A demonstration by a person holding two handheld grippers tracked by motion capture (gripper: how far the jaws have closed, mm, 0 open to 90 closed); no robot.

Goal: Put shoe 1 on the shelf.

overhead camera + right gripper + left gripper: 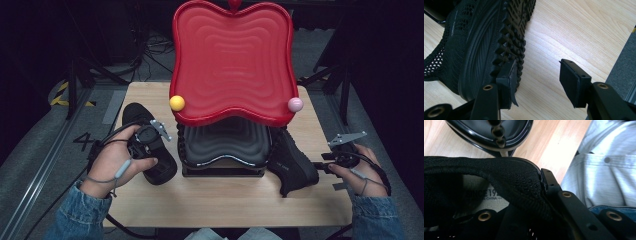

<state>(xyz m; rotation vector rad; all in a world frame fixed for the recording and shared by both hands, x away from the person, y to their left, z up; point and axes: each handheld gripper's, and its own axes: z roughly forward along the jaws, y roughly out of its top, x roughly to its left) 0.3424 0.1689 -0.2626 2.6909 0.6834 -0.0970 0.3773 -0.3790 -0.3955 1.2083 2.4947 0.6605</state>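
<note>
- On the wooden counter (225, 200) in the high view, a black stand (222, 150) carries a large red apple-shaped tray (232, 60) tilted up toward the far side, with a yellow ball (177, 103) at its left lower corner and a pink ball (295, 104) at its right lower corner.
- To the left of the stand lies the left shoe (150, 145), black; the left tool (150, 142) sits on it, held by the person's left hand (117, 162), and a cable loops back from the tool over the wrist.
- To the right of the stand lies the right shoe (292, 167), also black, tipped onto its side; the right tool (327, 167) is just beside it, held by the right hand (362, 170).
- In the left gripper view, the black knit collar of the left shoe (511, 177) runs across the jaws, which are clamped on it, one inside the opening and one outside; a printed insole (484, 195) shows within, the stand's black base (491, 135) lies beyond on the counter (559, 142), and light clothing shows at the right.
- In the right gripper view, the right tool (536, 75) has its jaws apart; one jaw touches the studded sole edge of the right shoe (481, 42), the other stands over bare counter (574, 32).
</note>
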